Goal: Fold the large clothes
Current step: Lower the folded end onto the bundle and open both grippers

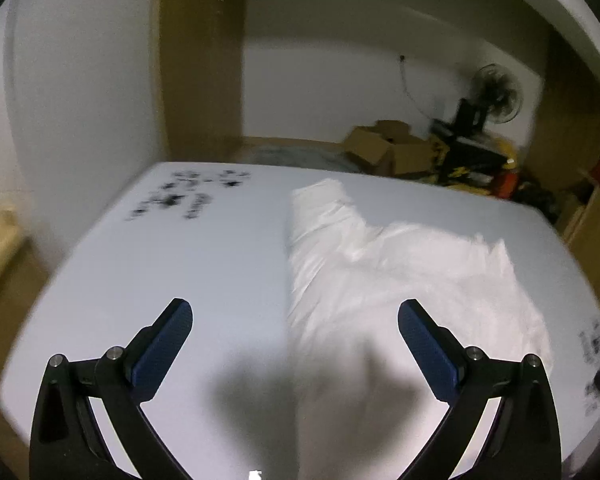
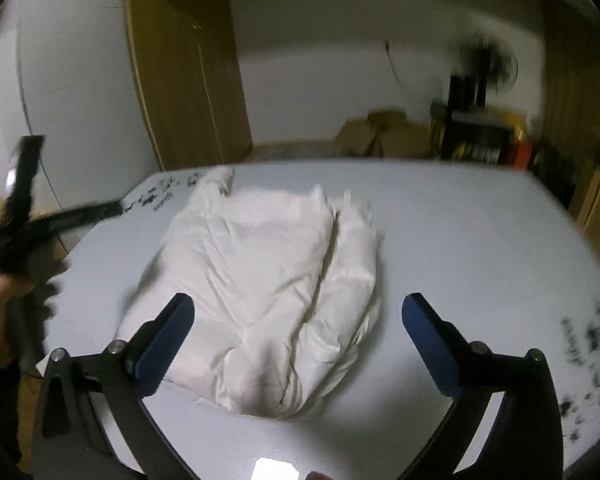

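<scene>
A white garment (image 2: 268, 292) lies rumpled and partly folded on the white table (image 2: 480, 240). In the left wrist view the garment (image 1: 400, 272) fills the table's right half, with a sleeve-like end pointing away. My left gripper (image 1: 294, 316) is open and empty above the table's near edge, left of the garment. It also shows blurred at the left of the right wrist view (image 2: 72, 176), held in a hand. My right gripper (image 2: 298, 312) is open and empty, hovering over the garment's near end.
Black marks (image 1: 188, 196) are printed on the table (image 1: 180, 264) at its far left corner and right edge (image 2: 592, 344). Beyond the table stand cardboard boxes (image 1: 388, 148), a fan (image 1: 496, 92), a dark shelf (image 2: 472, 136) and a wooden wardrobe (image 2: 188, 76).
</scene>
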`<state>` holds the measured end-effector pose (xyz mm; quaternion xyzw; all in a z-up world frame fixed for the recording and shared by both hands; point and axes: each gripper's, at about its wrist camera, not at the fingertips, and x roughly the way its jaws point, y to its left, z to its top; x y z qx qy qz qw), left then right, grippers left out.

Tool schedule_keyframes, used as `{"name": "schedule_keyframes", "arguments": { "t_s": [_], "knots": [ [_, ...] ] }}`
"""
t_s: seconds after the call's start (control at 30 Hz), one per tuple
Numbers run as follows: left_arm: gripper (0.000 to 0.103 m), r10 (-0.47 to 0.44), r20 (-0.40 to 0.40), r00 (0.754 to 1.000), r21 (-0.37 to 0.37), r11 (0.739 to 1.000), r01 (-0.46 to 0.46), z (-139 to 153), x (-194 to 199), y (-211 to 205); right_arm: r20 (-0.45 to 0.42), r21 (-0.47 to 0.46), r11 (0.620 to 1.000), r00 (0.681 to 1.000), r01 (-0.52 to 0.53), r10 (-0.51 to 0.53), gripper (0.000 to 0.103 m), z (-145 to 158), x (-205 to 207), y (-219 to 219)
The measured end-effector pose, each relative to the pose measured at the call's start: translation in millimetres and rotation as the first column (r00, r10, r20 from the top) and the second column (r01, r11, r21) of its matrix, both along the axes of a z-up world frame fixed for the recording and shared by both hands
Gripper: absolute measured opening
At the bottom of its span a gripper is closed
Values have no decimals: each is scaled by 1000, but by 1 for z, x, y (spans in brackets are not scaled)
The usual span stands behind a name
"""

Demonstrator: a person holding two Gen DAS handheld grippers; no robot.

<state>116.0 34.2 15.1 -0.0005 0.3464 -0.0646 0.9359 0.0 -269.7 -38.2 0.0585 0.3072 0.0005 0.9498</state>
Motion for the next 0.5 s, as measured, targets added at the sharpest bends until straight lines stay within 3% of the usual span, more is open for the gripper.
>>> {"name": "schedule_keyframes", "arguments": {
  "t_s": [0.13, 0.2, 0.27, 0.5],
  "knots": [
    [103, 80, -16, 997, -29, 996, -81, 0, -50, 13, 36, -28, 999, 999, -16, 17, 103, 7, -13, 33],
    [103, 124, -17, 992, -8, 992, -124, -2, -75, 17, 40, -52, 998, 999, -28, 30, 103, 1, -25, 41],
    [103, 156, -10, 988, 8, 988, -156, -3, -98, 20, 55, -64, 997, 998, -32, 36, 103, -4, -59, 50],
    [103, 160, 49, 986, -20, 987, -159, 7, -152, 27, 122, -138, 990, 992, 0, 17, 103, 14, -118, 75]
  ]
}}
